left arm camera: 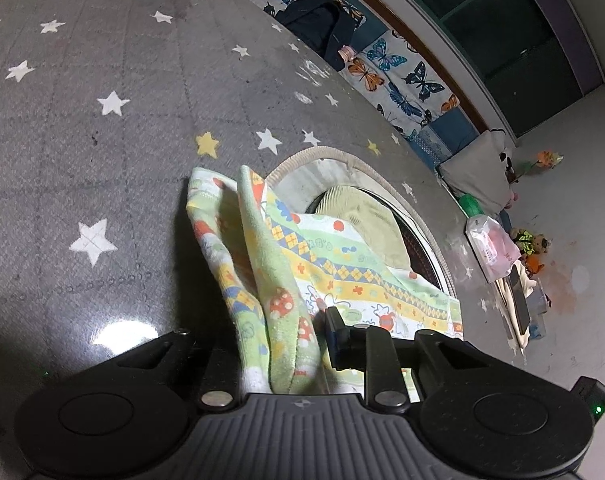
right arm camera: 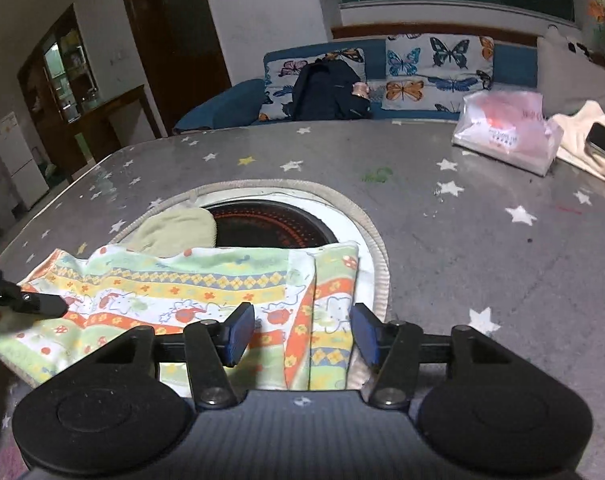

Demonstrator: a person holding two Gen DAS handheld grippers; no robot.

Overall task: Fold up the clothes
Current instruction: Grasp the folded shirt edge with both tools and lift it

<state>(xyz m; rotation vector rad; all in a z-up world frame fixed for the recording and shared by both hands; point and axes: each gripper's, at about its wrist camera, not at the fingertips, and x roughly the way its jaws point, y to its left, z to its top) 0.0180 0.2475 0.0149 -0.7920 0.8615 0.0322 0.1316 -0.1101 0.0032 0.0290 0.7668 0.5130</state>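
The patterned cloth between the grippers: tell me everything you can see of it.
The cloth looks like soft terry, pale green and white with yellow diamond bands, orange stripes and cartoon animals. It lies on the grey starred table, partly over the round opening, right edge folded over. The left gripper lifts a bunched end; the right gripper hovers open above it.

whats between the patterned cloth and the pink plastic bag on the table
Only bare star-print tablecloth; nothing sits between the patterned cloth and the pink plastic bag. The right wrist view shows this best.
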